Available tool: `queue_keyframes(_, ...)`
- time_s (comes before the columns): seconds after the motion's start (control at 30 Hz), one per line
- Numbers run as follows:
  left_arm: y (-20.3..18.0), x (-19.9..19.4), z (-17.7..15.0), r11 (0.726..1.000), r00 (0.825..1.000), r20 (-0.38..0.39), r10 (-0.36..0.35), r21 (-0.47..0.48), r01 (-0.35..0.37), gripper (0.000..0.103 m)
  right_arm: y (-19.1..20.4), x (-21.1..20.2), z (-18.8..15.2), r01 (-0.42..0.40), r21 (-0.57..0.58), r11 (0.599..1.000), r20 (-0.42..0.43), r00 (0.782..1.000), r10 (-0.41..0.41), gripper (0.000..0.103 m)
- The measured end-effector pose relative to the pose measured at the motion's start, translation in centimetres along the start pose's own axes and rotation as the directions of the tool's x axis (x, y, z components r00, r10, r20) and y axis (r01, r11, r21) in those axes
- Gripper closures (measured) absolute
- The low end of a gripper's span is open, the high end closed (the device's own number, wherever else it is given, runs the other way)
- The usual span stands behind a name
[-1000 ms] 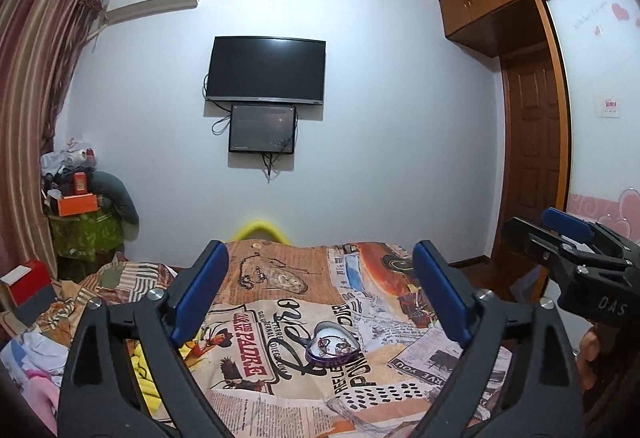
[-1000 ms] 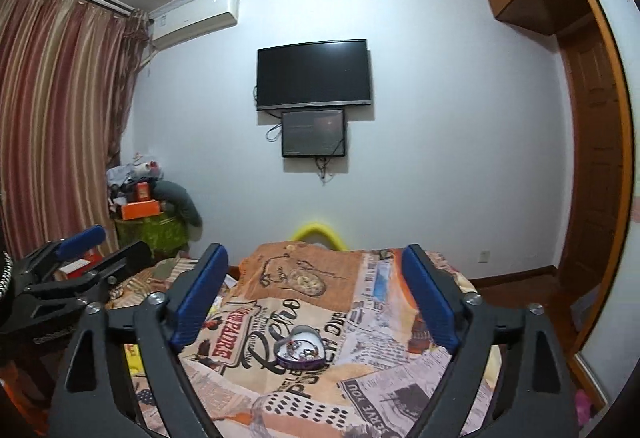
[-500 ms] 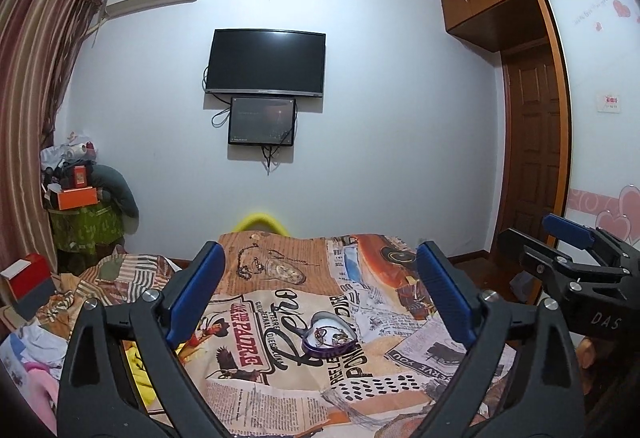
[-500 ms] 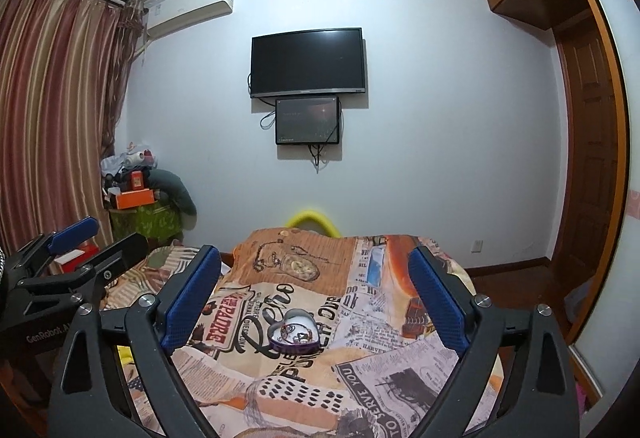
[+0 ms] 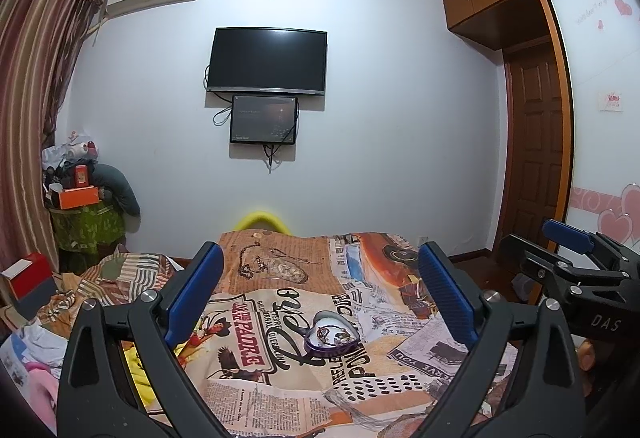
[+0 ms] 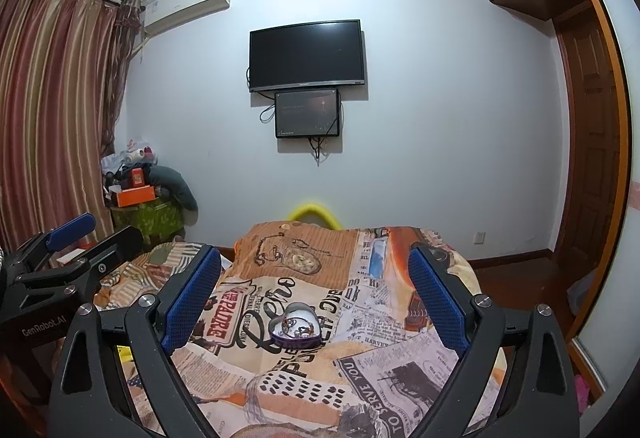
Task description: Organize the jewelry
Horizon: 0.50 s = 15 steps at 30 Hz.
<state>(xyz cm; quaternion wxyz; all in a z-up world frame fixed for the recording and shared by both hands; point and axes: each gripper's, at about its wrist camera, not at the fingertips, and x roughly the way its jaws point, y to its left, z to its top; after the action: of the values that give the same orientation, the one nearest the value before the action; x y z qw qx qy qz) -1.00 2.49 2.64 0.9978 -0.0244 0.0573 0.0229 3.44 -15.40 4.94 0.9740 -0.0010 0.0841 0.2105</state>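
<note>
On the printed bedspread (image 5: 280, 358), heart-shaped jewelry tin (image 5: 331, 332), both claws (image 5: 320, 294) (image 6: 316, 294) spread wide, empty, television (image 5: 267, 61) beyond.

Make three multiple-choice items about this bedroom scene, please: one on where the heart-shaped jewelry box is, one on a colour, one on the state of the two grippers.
1. Where is the heart-shaped box?
A. On the patterned bedspread
B. On the floor
C. Between the fingers of one gripper

2. What colour are the pads on the fingers?
A. Red
B. Blue
C. Yellow

3. How are the left gripper and the right gripper?
A. Both shut on jewelry
B. One open, one shut
C. Both open and empty

Answers:
1 A: the box lies on the bedspread, ahead of both grippers and untouched.
2 B: the pads are blue in both wrist views.
3 C: a wide gap shows between each pair of fingers, with nothing in it.
</note>
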Motion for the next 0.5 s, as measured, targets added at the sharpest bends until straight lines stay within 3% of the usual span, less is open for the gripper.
queue_keyframes(0.5,-0.41,0.27,-0.13,1.0,1.0,-0.003,-0.003,0.005,0.003,0.002,-0.28,0.12,0.06,-0.001,0.002,1.0,-0.002,1.0,0.001,0.01)
